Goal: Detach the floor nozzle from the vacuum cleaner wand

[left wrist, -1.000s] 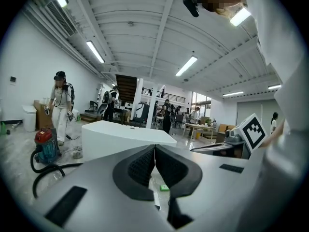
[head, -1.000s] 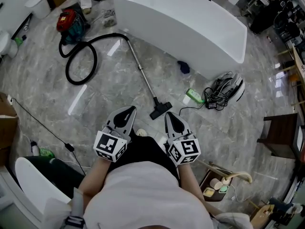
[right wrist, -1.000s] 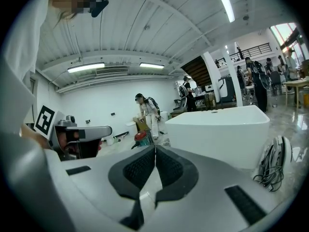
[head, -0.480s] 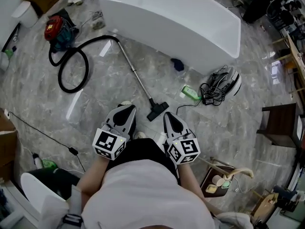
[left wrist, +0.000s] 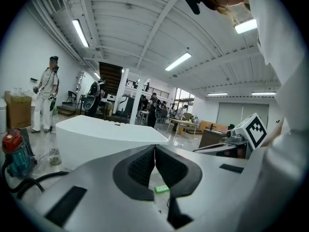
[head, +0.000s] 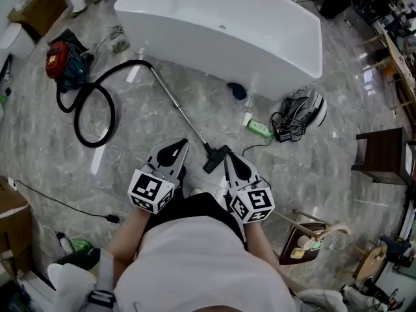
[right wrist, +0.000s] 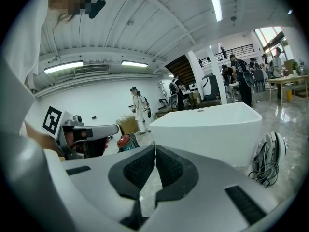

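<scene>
Clenches the left tongs (left wrist: 154, 151) fully shut on nothing, pads pressed together. Does the same with the right tongs (right wrist: 155, 151). Holds both side by side, low in the head view, pointing forward over the grey marble floor (head: 312, 168). Leaves the black floor nozzle (head: 216, 158) lying on that floor just ahead of the tips, between the two tongs and nearer the right pair, seemingly untouched, though overlap from above makes this hard to judge. Shows the nozzle joined to the metal wand (head: 177, 109), slanting away to a looped black hose (head: 76, 123) and a red canister vacuum (head: 60, 60). Sets a white bathtub (head: 221, 25) beyond, a blue cloth (head: 237, 91) at its foot.
</scene>
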### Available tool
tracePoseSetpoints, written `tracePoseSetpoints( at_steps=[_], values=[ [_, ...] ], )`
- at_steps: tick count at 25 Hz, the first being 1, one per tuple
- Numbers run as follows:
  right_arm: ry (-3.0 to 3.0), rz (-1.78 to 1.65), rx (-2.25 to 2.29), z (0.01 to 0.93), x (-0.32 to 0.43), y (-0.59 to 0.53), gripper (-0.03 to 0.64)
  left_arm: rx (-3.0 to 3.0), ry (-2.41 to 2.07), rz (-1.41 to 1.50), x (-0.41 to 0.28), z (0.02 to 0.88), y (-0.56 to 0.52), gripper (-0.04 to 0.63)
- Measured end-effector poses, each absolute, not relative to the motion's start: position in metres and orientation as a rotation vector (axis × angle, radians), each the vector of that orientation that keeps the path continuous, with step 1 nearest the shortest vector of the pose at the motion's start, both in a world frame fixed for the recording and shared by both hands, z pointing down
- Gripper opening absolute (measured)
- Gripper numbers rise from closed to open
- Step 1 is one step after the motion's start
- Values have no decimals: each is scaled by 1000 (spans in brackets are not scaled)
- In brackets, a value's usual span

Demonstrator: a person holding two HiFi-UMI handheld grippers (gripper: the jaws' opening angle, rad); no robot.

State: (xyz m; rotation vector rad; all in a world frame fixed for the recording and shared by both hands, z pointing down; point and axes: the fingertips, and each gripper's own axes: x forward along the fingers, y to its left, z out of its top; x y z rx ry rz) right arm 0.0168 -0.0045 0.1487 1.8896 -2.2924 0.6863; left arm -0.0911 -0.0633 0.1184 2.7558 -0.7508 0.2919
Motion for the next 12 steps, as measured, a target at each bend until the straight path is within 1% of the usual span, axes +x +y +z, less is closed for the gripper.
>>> tracePoseSetpoints(
  at_steps=[12],
  values=[
    [-2114, 699, 2086, 155, 32, -55, 16, 2794, -547, 317, -86, 124, -124, 9]
  ],
)
